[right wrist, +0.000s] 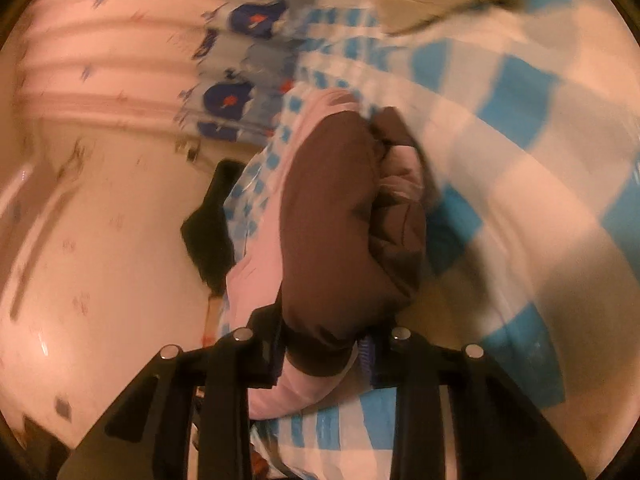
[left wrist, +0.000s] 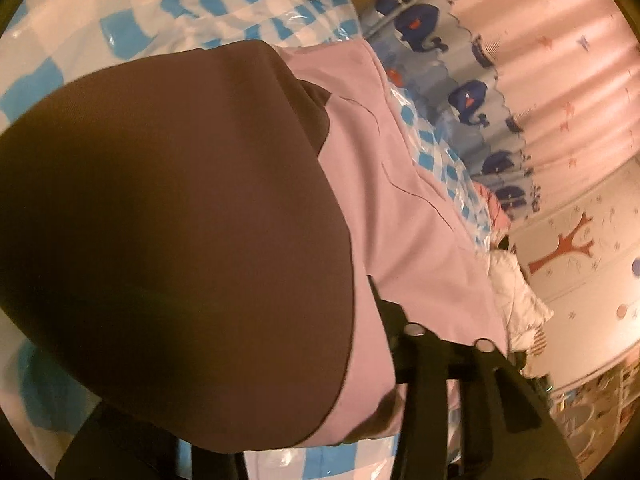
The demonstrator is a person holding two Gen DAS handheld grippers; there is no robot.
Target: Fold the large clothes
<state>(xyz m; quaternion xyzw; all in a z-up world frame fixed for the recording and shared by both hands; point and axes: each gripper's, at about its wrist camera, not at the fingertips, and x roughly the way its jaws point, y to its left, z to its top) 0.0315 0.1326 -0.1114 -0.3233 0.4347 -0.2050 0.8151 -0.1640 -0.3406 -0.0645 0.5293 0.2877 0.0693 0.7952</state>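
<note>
A soft, light brown-and-pink garment [right wrist: 340, 216] is bunched on a blue checked cloth [right wrist: 520, 128] at frame centre. The right gripper [right wrist: 320, 354] is clenched on its lower edge. The left gripper [left wrist: 304, 412] is clamped on it too. Hems are judged the best holds.

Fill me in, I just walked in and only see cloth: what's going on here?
A person is folding a brown and pink garment on a blue-and-white checked cover, with a handheld gripper in each hand. The right gripper is clamped on a bunched end of the garment. The left gripper has the same garment draped over it, with cloth between its fingers, apparently gripped too.
</note>
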